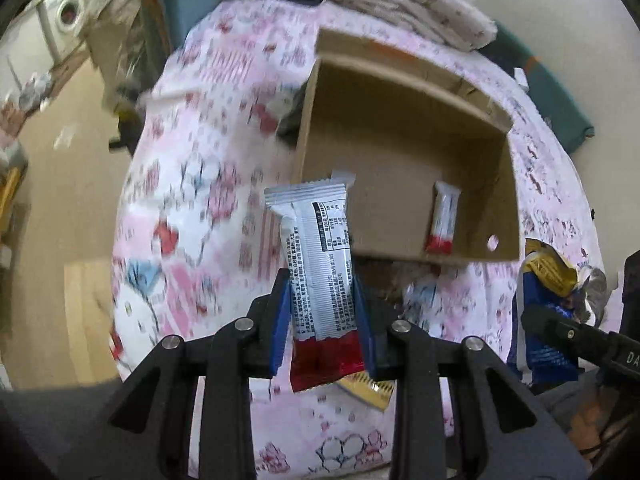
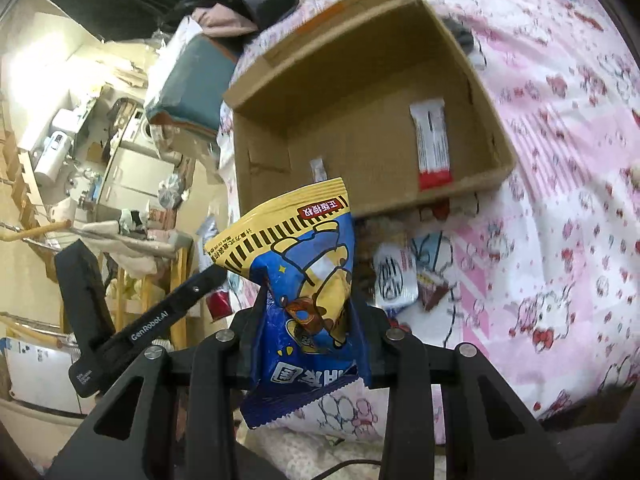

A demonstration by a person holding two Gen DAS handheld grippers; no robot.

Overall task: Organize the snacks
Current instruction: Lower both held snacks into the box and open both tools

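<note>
left hand-held gripper (image 1: 323,312): clamped on a silver bar (image 1: 318,264)
right hand-held gripper (image 2: 308,320): pinching a blue bag (image 2: 308,300)
box (image 2: 472,80): on the bed (image 2: 560,240), one bar inside (image 2: 432,144)

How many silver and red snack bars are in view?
2: one silver-and-red snack bar clamped in the left gripper, another lying inside the brown cardboard box. Others may be hidden.
</note>
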